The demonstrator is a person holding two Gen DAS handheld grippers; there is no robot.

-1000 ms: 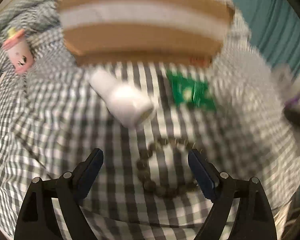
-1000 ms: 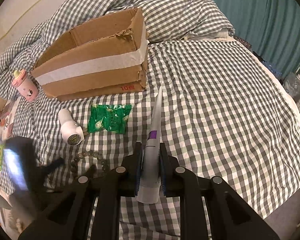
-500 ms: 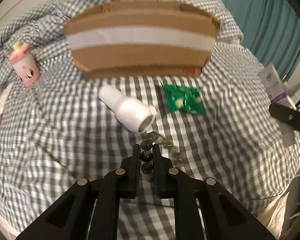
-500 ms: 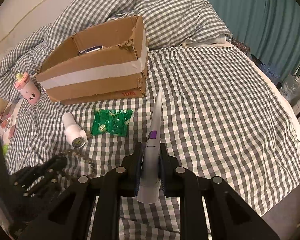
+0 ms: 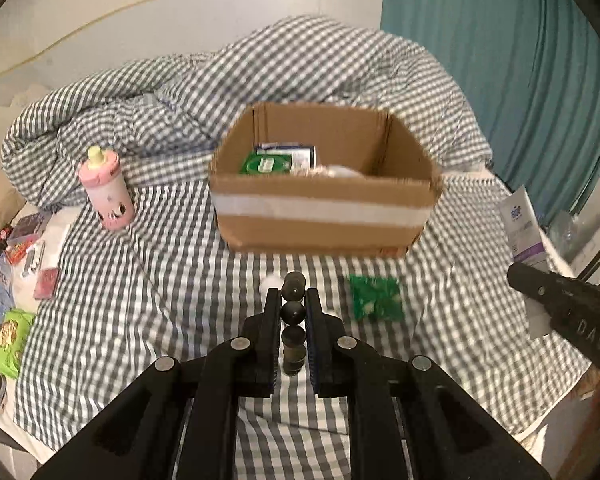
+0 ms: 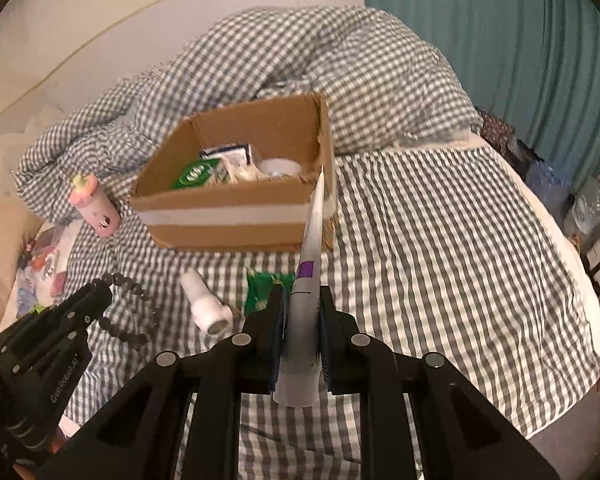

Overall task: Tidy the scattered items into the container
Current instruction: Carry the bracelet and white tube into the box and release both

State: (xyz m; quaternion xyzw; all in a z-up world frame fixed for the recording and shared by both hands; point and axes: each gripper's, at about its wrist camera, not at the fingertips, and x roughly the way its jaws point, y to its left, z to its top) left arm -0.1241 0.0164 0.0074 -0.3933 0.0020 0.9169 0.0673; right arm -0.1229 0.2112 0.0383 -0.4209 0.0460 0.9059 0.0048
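An open cardboard box [image 5: 324, 216] with a white tape band stands on the checked bed; it also shows in the right wrist view [image 6: 228, 216] and holds several packets. My left gripper [image 5: 292, 312] is shut on a dark bead bracelet [image 5: 293, 312], lifted above the bed in front of the box; the bracelet hangs from it in the right wrist view [image 6: 128, 312]. My right gripper [image 6: 302, 312] is shut on a white and purple tube [image 6: 310, 264], raised right of the box; the tube also shows in the left wrist view [image 5: 522, 224]. A white bottle [image 6: 206, 304] and a green packet [image 5: 374, 298] lie on the bed.
A pink cup [image 5: 106, 190] stands left of the box. Small cards and packets [image 5: 16, 280] lie at the bed's left edge. A bunched checked duvet [image 5: 260, 80] lies behind the box. A teal curtain [image 5: 500, 60] hangs at the right.
My left gripper closed on the bead bracelet and lifted it off the bed. Both grippers rose and now look over the box rim. The tube stayed gripped.
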